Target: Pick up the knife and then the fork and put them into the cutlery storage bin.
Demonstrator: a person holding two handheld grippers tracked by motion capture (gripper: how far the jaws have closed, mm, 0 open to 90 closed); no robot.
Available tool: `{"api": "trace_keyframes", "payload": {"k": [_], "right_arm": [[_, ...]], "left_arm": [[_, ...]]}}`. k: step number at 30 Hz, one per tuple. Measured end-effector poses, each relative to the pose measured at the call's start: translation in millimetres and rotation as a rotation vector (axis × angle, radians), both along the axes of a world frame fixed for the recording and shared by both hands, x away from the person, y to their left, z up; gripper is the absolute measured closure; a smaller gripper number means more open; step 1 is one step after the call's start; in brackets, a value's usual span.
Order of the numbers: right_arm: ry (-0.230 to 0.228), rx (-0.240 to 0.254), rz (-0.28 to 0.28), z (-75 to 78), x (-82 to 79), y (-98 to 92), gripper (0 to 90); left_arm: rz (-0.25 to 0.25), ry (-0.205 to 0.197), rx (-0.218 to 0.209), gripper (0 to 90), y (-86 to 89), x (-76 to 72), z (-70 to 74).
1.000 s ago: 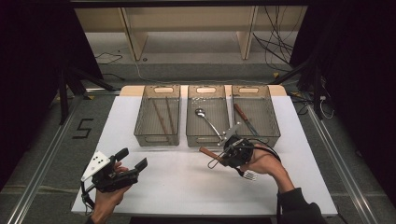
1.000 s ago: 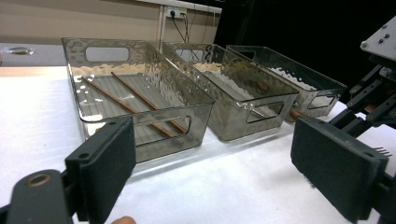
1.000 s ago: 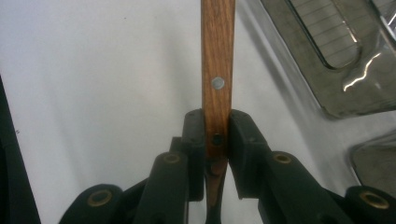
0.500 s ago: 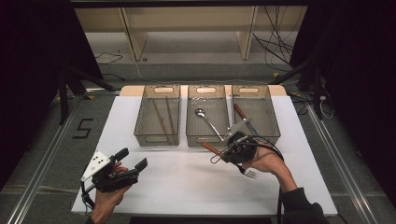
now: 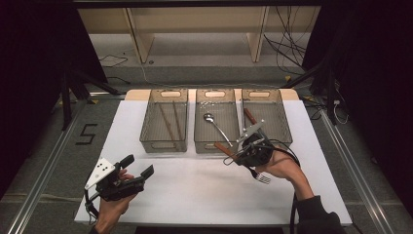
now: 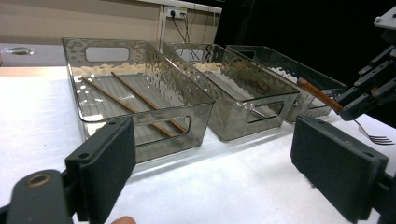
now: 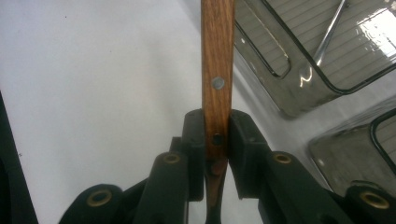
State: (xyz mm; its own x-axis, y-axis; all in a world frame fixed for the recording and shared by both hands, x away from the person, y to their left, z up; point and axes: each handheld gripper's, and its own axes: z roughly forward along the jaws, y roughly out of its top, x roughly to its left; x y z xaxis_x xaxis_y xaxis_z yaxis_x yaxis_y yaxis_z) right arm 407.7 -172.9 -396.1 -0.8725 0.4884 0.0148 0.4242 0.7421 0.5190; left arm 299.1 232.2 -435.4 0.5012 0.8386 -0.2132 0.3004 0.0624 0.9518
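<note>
My right tongs (image 7: 216,140) are clamped on a fork (image 5: 242,160), pads pressing either side of its handle. The handle is brown wood with a reddish grain, flat-sided, with a small metal rivet set in it partway up and a second one right at the pinch. In the right gripper view it runs straight up from the jaws. Behind the jaws the handle gives way to a dark metal neck.

From the high view the fork hangs above the counter (image 5: 195,190), just in front of the middle bin (image 5: 215,144). Wooden end points toward the left bin (image 5: 163,146), silver tines stick out below my right hand (image 5: 278,168). It lies roughly level, slightly tilted.

In the left gripper view the tines show four thin prongs, bright metal, at the far right.

My left tongs (image 5: 138,167) stand apart, nothing between the pads, over the near left of the counter.

Left bin holds two chopsticks (image 5: 170,124). Middle bin holds a spoon (image 5: 216,127). Right bin (image 5: 280,141) holds one brown-handled piece (image 5: 250,115); I cannot tell what kind.
</note>
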Motion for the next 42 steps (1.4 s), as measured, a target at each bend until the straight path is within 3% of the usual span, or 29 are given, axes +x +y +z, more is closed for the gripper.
{"api": "trace_keyframes", "payload": {"k": [19,42], "right_arm": [[-0.052,0.078,-0.116,19.4,5.4,-32.4,78.0],[-0.093,0.156,-0.253,26.8,14.9,-55.7,78.0]], "left_arm": [[0.001,0.0,-0.001,13.6,0.0,0.2,-0.2],[-0.001,0.0,0.001,13.6,0.0,0.3,-0.3]]}}
